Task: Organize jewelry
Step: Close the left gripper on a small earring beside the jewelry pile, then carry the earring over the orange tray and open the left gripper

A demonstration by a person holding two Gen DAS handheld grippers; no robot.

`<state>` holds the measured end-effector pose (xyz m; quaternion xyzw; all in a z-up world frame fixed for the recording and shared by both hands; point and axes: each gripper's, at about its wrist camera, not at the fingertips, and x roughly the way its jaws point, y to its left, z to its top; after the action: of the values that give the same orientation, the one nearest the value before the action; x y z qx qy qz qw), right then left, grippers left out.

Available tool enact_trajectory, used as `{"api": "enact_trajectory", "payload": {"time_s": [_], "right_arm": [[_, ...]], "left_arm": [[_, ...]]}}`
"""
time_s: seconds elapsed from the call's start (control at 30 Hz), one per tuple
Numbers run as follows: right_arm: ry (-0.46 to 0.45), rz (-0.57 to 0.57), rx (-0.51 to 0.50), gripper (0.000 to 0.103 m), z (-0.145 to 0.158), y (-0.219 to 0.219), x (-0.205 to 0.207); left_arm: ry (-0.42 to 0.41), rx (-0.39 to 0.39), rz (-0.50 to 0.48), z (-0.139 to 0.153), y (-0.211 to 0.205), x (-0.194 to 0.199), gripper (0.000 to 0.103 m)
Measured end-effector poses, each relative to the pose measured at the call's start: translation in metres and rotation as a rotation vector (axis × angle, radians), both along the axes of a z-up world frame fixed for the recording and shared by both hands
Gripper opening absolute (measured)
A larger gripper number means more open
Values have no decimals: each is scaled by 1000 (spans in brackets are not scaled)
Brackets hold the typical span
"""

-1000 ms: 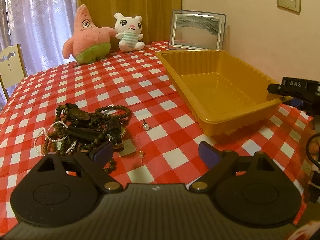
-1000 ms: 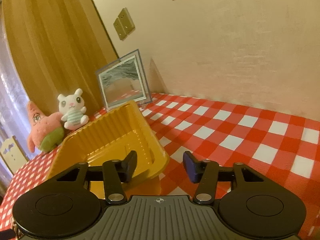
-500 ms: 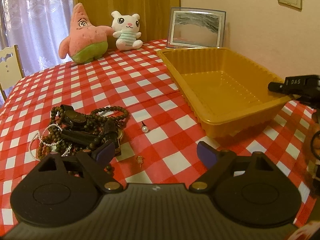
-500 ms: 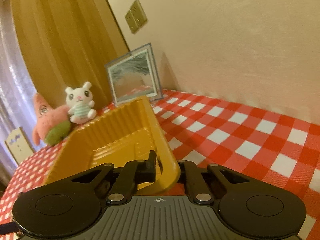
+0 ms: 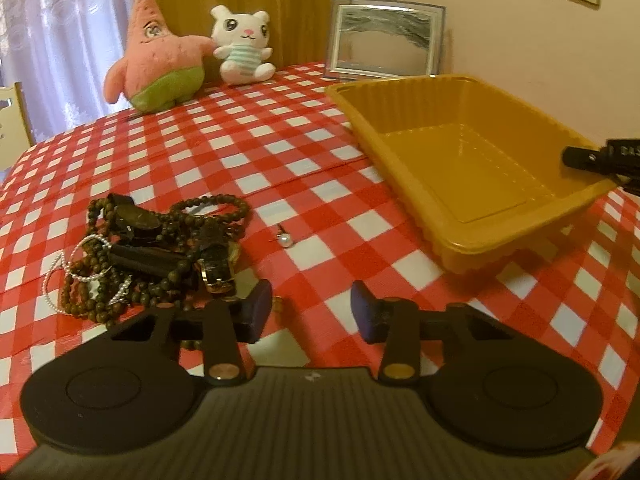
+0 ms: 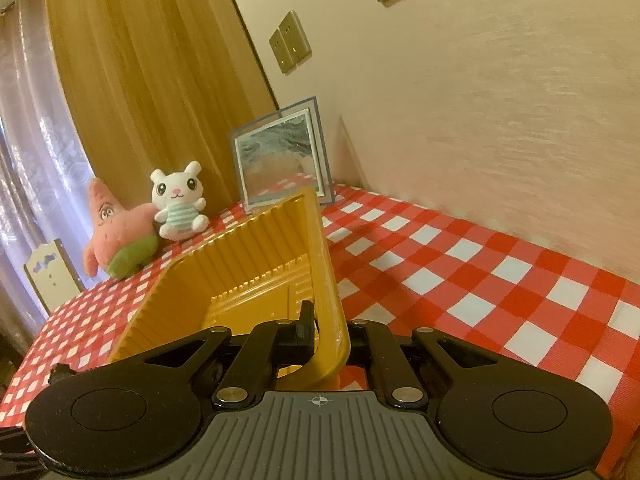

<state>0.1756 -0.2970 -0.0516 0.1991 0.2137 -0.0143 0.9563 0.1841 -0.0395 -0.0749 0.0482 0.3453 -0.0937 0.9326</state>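
A tangled pile of jewelry [image 5: 152, 252], dark bead strings, a pearl strand and watches, lies on the checked tablecloth at the left. A single pearl earring [image 5: 285, 239] lies apart to its right. My left gripper [image 5: 310, 310] is open and empty, low over the cloth just right of the pile. A yellow plastic tray [image 5: 476, 160] stands at the right. My right gripper [image 6: 330, 336] is shut on the tray's near rim [image 6: 328, 300]; it also shows at the right edge of the left wrist view [image 5: 600, 158].
Two plush toys, a pink starfish [image 5: 160, 56] and a white bunny [image 5: 242, 44], and a framed picture [image 5: 386, 38] stand at the table's back by the wall. A chair back [image 6: 50, 276] stands beyond the left table edge.
My right gripper moved forward and closed on the tray's near rim. My left gripper's fingers narrowed their gap and it moved slightly closer to the jewelry pile.
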Motion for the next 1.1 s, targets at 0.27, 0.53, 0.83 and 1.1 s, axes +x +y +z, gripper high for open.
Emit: {"api": "enact_trajectory", "payload": {"time_s": [0.27,0.53,0.83,1.1], "right_arm": [[-2,3,0,6,0,0,-2],[-1,5,1,6,0,0,-3],[-6,10,-6,6,0,1,-3],[-54,22,-121,6,14,13,-6]], "left_arm": [[25,-28,55,-3,15,8,17],[27,-25,58,-9,18,11,9],[18,-9,50,-10,15,9,8],[-20,-27,39,5,13,3,8]]}}
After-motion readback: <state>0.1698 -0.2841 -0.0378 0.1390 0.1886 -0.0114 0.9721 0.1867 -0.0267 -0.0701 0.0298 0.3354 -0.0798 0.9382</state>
